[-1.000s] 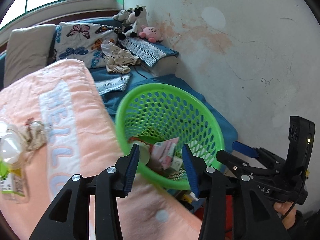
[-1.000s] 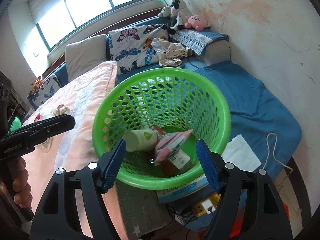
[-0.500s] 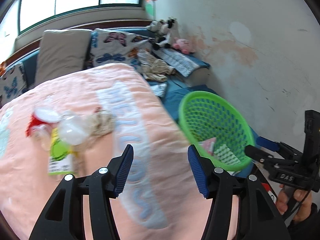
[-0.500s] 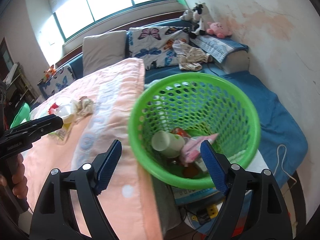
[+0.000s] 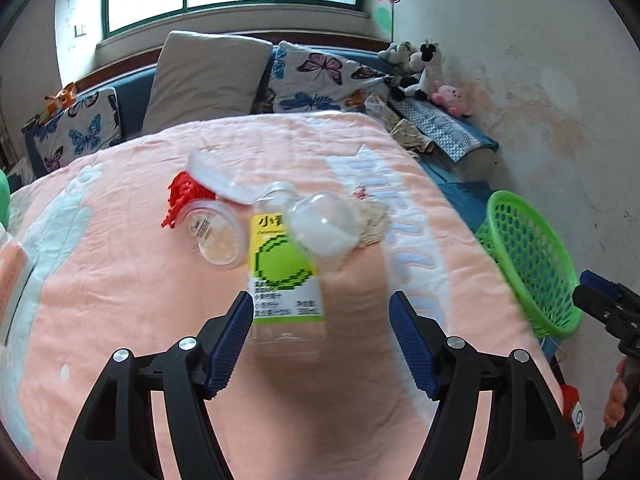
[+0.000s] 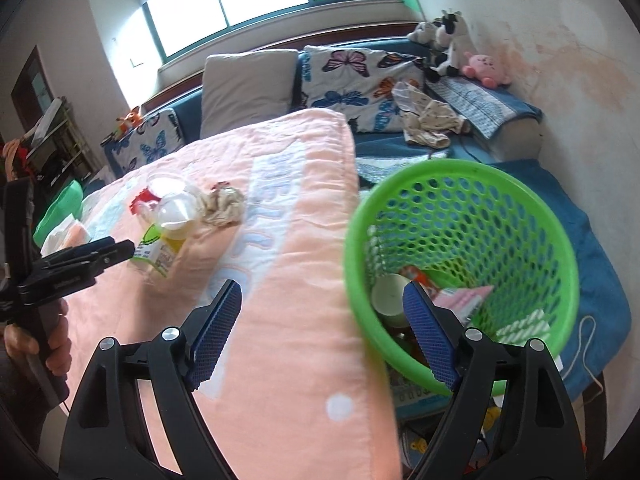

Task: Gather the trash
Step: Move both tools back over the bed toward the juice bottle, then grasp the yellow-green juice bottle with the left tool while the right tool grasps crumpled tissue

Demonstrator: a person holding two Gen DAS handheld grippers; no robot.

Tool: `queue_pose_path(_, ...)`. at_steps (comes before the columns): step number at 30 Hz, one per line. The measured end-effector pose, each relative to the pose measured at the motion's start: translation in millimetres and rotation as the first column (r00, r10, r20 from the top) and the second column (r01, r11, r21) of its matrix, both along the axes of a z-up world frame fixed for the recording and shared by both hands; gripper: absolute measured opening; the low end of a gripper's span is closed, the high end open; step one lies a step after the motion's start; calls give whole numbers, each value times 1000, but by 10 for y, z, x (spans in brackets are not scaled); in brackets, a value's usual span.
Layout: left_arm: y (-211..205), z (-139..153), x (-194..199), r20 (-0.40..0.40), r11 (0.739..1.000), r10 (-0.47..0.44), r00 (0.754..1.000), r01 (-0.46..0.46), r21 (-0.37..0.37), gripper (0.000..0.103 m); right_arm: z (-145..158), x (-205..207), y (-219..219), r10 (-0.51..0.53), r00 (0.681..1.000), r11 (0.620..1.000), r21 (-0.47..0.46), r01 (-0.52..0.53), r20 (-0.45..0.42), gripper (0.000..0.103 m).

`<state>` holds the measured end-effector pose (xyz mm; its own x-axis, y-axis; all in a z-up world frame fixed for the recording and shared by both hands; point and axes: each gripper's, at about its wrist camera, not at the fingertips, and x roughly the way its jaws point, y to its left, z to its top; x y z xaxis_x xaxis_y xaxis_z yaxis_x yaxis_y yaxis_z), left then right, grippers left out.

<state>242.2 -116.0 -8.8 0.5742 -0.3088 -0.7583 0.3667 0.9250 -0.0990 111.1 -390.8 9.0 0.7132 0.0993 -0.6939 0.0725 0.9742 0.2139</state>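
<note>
The left gripper (image 5: 320, 340) has its blue-padded jaws opening wide and gripping nothing, poised above the pink quilted blanket (image 5: 120, 300) with the base of a clear plastic bottle with a green-and-yellow label (image 5: 282, 276) lying just ahead between the pads. On the blanket beyond it lie a clear domed lid (image 5: 322, 224), a small clear cup (image 5: 216, 236) and a crumpled beige rag (image 5: 370, 218). The right gripper (image 6: 320, 340), jaws also opening and empty, hovers over the blanket's edge beside the round green perforated plastic basket (image 6: 520, 208), which holds a white cup (image 6: 388, 300) and pink wrappers (image 6: 464, 298).
</note>
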Motion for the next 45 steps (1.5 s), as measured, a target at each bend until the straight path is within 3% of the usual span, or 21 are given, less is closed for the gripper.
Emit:
queue_pose_path(2, 30, -72, 59, -4, 1000, 12, 1000, -12, 21, 73, 10, 56, 66, 16, 1000, 1000, -5, -16, -1, 83)
queue_pose_path(16, -32, -338, 459, -60, 998, 28, 998, -25, 51, 73, -13, 469, 385, 111, 994, 994, -16, -111, -19, 84)
queue_pose_path(18, -27, -375, 507, -69, 998, 32, 997, -29, 48, 70, -34, 513, 413, 119, 993, 993, -7, -119, -23, 84)
queue_pose_path(21, 14, -428, 554, -96, 999, 31, 995, -29, 24, 56, -59, 602, 464, 133, 991, 991, 0, -133, -32, 84)
queue_pose_path(39, 465, -339, 275, -90, 999, -10, 996, 13, 32, 53, -242, 1215, 898, 232, 971, 972, -4, -233, -57, 84)
queue_pose_path(45, 566, -346, 208, -90, 998, -33, 995, 38, 49, 53, -313, 1504, 943, 230, 972, 973, 42, -228, -55, 84)
